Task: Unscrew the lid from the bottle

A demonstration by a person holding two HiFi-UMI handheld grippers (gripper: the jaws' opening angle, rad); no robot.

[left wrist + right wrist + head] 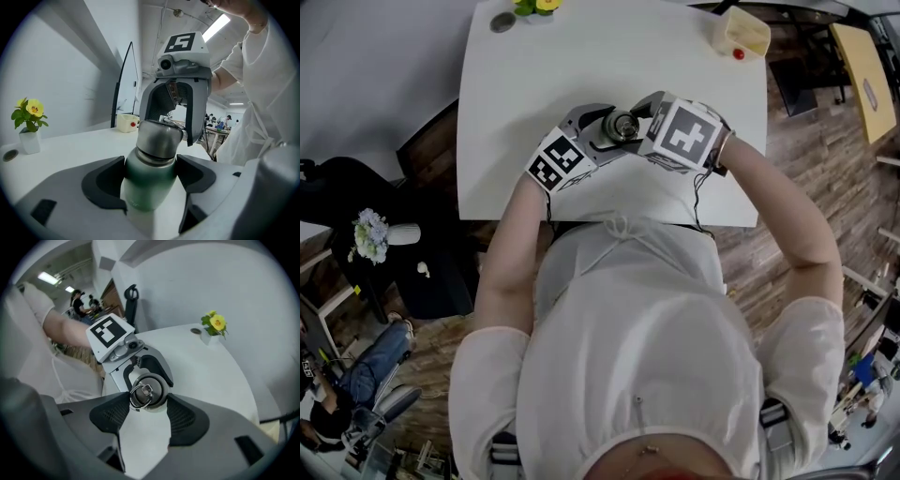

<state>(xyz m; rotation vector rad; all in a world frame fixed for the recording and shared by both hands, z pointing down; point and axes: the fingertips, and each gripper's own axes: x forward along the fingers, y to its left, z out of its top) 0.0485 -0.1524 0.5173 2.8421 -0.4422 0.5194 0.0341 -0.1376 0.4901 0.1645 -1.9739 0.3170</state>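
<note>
A green metal bottle (147, 187) with a silver lid (158, 137) stands upright on the white table (581, 66), near its front middle. My left gripper (150, 164) comes in from the side and is shut on the bottle's body just below the lid, both dark pads pressed against it. My right gripper (148, 397) points steeply down over the top, with its pads against either side of the lid (147, 390), whose small metal ring faces the camera. In the head view both grippers meet at the lid (622, 125); the bottle's body is hidden under them.
A potted yellow flower (534, 6) and a small round grey disc (502, 22) sit at the table's far edge. A cream box with a red knob (739, 35) stands at the far right corner. The table's near edge runs just behind my hands.
</note>
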